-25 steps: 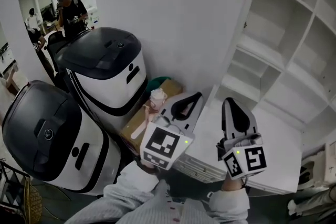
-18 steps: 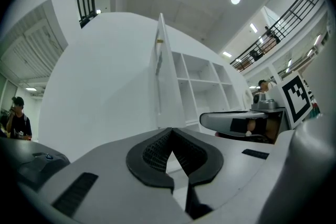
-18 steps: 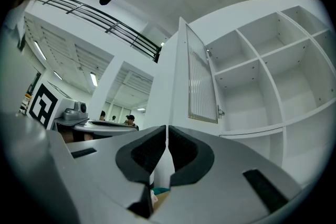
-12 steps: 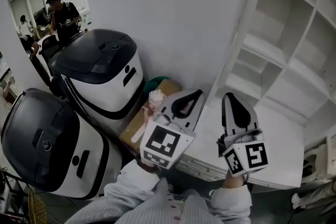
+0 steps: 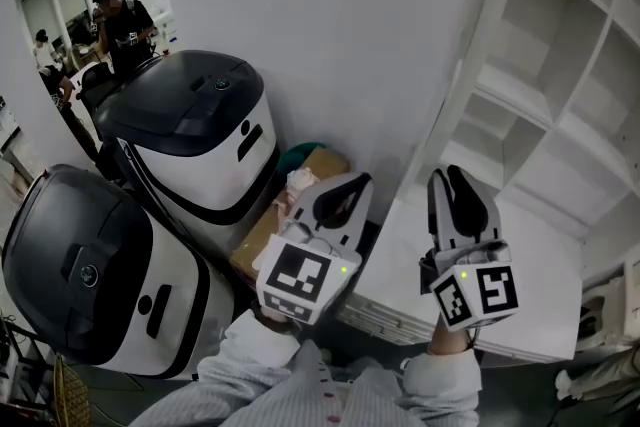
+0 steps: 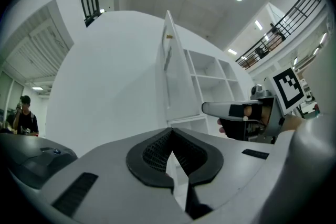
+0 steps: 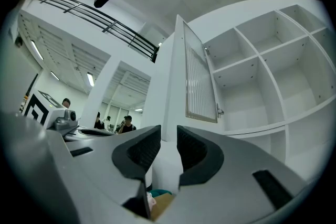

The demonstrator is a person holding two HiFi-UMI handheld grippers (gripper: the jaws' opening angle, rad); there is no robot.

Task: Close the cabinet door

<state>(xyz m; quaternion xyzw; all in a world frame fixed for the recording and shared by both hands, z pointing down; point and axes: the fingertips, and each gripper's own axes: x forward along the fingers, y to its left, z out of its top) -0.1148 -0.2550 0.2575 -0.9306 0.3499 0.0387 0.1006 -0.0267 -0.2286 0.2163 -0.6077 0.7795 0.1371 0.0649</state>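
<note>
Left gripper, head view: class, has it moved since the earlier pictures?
Yes. The left gripper has shifted left, toward the cardboard box on the floor.

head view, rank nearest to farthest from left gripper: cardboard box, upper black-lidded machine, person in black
1. cardboard box, beside the left gripper, at its left
2. upper black-lidded machine, farther left
3. person in black, far upper left

Your left gripper [image 5: 352, 183], low at 6 o'clock, points toward 1 with its jaws together. Your right gripper [image 5: 452, 177], at 5 o'clock, points toward 12. Its jaws have just been opening and stand a slit apart, with nothing between them.
</note>
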